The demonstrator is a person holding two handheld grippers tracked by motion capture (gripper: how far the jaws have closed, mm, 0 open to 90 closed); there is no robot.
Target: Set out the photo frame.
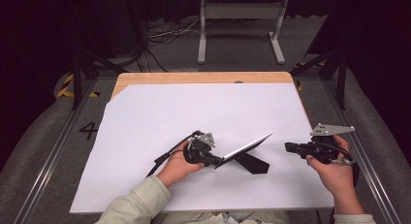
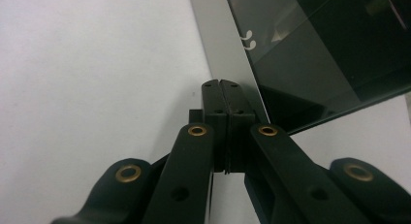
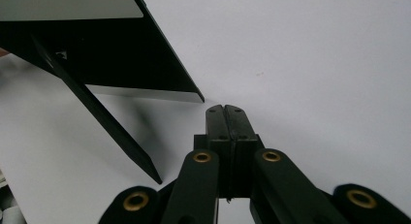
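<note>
Picture frame (image 1: 245,149) sitting mid-tabletop (image 1: 169,107), a bit toward the near edge, tilted up on its black stand leg (image 1: 254,163) with the dark glass facing up and away. Starting at the left: left gripper (image 1: 218,162) pressed together, nothing visibly pinched, tips right at the frame's low near-left corner. Same story in the left gripper view, with closed tips (image 2: 220,83) against the silver border of the frame (image 2: 315,54); can't tell for sure whether touching or just a hair off. Looks like a nudge-and-straighten job rather than a pick-up. So: push low, at the bottom edge, not up on the glass, otherwise easy to tip the whole thing back over the leg. Slow and level, along the tabletop, no lifting. Worth watching the leg too, since a sideways shove could fold it and drop the frame flat. Over on the right: right gripper (image 1: 287,147) also shut tight and empty, apart from the frame, pointing at its right side. In the right gripper view, tips (image 3: 225,108) just below the frame's corner (image 3: 111,54), leg (image 3: 106,127) off to the side. Good spot for a backstop: bring it in to the right edge to catch any slide.
</note>
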